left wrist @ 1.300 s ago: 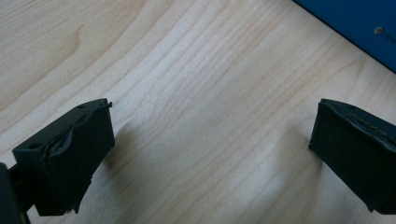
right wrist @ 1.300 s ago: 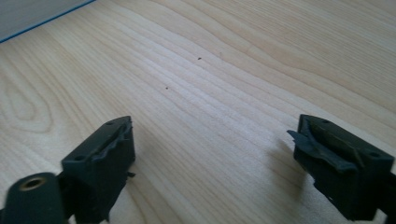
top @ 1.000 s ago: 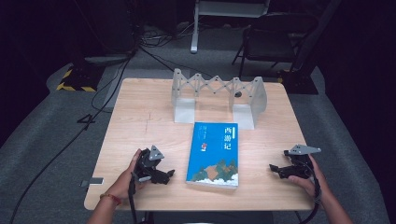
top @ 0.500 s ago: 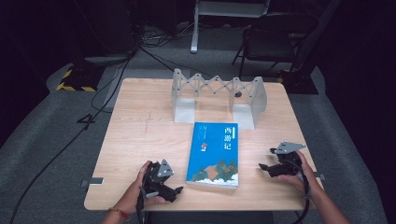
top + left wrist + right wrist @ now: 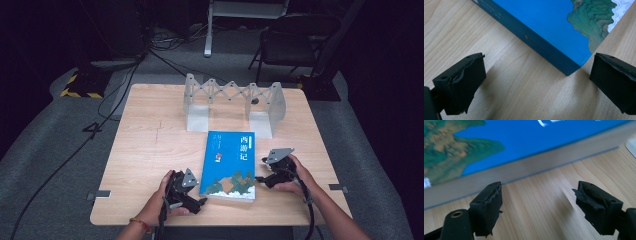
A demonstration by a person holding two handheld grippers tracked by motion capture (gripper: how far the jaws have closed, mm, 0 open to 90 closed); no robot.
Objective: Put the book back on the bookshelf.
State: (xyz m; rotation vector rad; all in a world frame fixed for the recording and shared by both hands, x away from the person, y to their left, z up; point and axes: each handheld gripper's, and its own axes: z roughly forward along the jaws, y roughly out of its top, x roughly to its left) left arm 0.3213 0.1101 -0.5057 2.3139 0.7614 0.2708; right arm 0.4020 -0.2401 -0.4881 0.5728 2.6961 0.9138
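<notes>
On the tabletop point(image 5: 150, 150) the blue book point(image 5: 230, 157) lies flat, left gripper point(image 5: 197, 202) at its near-left corner, right gripper point(image 5: 260, 178) at the page edge, both jaws spread and empty, the right's just closing slightly, likely bracketing it for a two-sided lift.

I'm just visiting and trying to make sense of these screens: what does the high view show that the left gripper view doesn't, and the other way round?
The high view takes in the whole wooden table, the grey folding rack at its far edge, the book lying whole with its title, and both hands with the left gripper and right gripper at either side of it. The left gripper view, close up, shows the book's dark spine and near corner between that gripper's open jaws, untouched. Both show the blue cover and the wood.
</notes>
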